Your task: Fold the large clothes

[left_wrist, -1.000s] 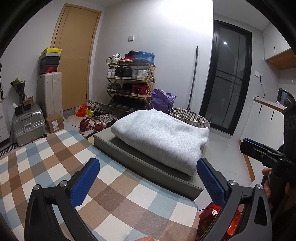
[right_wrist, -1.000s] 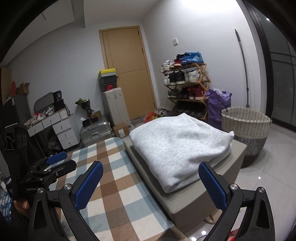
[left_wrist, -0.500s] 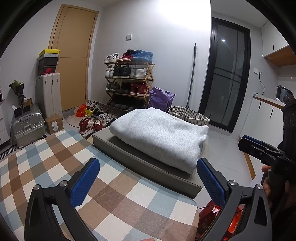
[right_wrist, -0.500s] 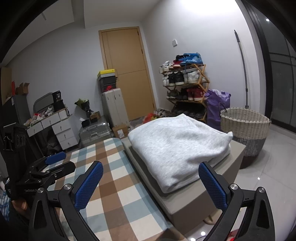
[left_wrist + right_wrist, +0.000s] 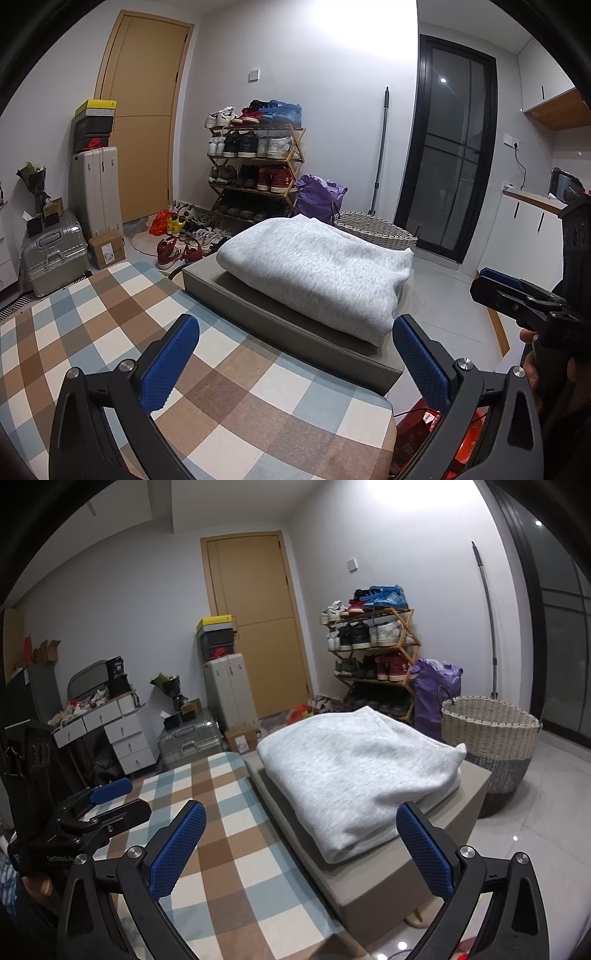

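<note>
A table covered in a brown, blue and white checked cloth (image 5: 110, 332) fills the foreground. At its far end sits a low grey tray (image 5: 288, 325), and on the tray lies a large pale grey garment (image 5: 317, 269), already folded into a thick, rounded rectangle that covers most of the tray.

The garment looks like fleece or sweatshirt fabric: soft, bulky, fairly light, with a matte surface that should not slip. It would probably sag and unfold if lifted from one point, so the safest hold is likely at two corners of the near folded edge (image 5: 343, 849), pinching through all layers at once.

Both tools hover above the checked cloth, well short of the garment. The left gripper (image 5: 295, 365) has its blue-padded fingers (image 5: 168, 365) spread wide with nothing between them. The right gripper (image 5: 301, 849) is likewise spread wide and empty.

Behind stand a woven basket (image 5: 487, 731), a shoe rack (image 5: 255, 166) and a wooden door (image 5: 142, 122).
</note>
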Demonstrator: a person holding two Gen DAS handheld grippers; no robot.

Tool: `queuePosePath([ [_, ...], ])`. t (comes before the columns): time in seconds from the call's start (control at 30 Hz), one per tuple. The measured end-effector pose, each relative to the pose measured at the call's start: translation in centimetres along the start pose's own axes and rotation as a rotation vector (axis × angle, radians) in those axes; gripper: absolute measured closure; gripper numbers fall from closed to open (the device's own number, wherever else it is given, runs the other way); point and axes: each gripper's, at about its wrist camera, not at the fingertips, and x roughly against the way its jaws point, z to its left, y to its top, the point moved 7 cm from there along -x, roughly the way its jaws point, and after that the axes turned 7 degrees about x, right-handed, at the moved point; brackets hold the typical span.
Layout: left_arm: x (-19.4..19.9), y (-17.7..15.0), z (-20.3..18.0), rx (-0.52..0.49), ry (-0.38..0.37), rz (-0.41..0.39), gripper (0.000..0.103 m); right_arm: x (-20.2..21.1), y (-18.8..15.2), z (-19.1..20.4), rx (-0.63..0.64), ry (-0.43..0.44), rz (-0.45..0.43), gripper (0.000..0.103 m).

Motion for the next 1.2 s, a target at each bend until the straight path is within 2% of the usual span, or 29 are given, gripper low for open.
queuePosePath([
  [1.2, 0.17, 0.01, -0.04, -0.011, -0.011, 0.004, 0.001, -0.39, 0.31, 0.38, 0.03, 0.016, 0.013, 0.0],
])
